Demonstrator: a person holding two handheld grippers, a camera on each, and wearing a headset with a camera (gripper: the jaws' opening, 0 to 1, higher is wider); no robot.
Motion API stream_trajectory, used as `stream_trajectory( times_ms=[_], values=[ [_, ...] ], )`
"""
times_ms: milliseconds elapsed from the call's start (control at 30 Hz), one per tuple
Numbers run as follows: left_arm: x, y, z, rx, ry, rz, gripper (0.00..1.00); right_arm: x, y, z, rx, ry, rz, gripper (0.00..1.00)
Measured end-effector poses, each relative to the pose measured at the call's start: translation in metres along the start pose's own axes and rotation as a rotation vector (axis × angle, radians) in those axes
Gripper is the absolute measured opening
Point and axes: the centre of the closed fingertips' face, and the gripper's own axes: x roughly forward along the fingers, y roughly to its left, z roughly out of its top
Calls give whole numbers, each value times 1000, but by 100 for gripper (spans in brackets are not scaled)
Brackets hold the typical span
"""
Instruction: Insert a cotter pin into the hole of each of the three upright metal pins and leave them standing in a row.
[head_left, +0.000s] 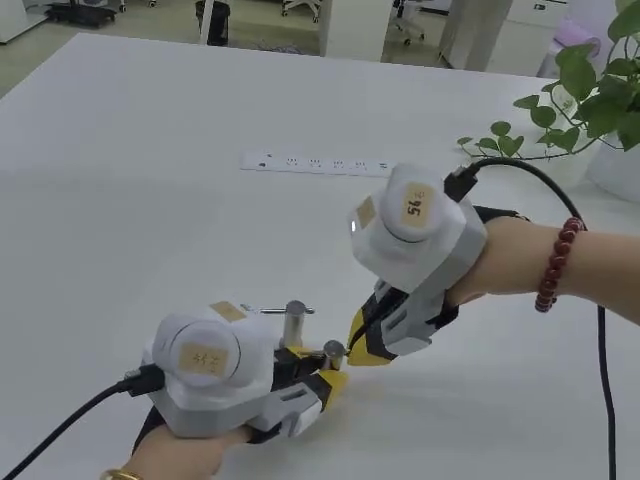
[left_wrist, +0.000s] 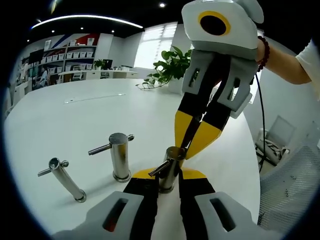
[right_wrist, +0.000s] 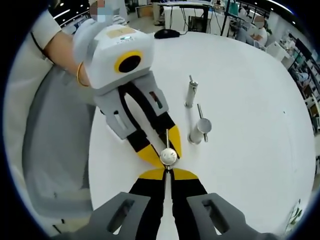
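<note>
At lower centre, the left tool clamps the slick, stiff metal pin by its shank while the right tool pinches the thin, likely bendable cotter pin.

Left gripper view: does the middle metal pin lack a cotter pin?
No, a cotter pin passes through the head of the middle metal pin, sticking out on both sides.

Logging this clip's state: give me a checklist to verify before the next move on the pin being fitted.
1. Left gripper shut on the third pin: ok.
2. Right gripper shut on the cotter pin: ok.
3. Cotter pin through the third pin's hole: ok; fully seated: cannot tell.
4. Middle pin and far pin each carry a cotter pin: ok.
5. All three in a straight row: cannot tell.
</note>
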Motion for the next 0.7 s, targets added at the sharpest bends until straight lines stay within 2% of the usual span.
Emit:
stream_trajectory(
  times_ms=[67,167,367,500,700],
  values=[
    [0,1,-3,-11,17,7,14,0,1,1,18,-7,3,8],
    [-1,6,-7,2,32,27,20,-1,1,1,20,-15,1,12],
    [-9,8,-3,15,29,27,23,-1,1,8,30,-67,-16,19],
    [-17,8,-1,29,30,35,25,0,1,16,40,-114,-27,21],
    [-25,9,-6,66,60,42,30,9,2,17,31,-126,-36,20]
  ],
)
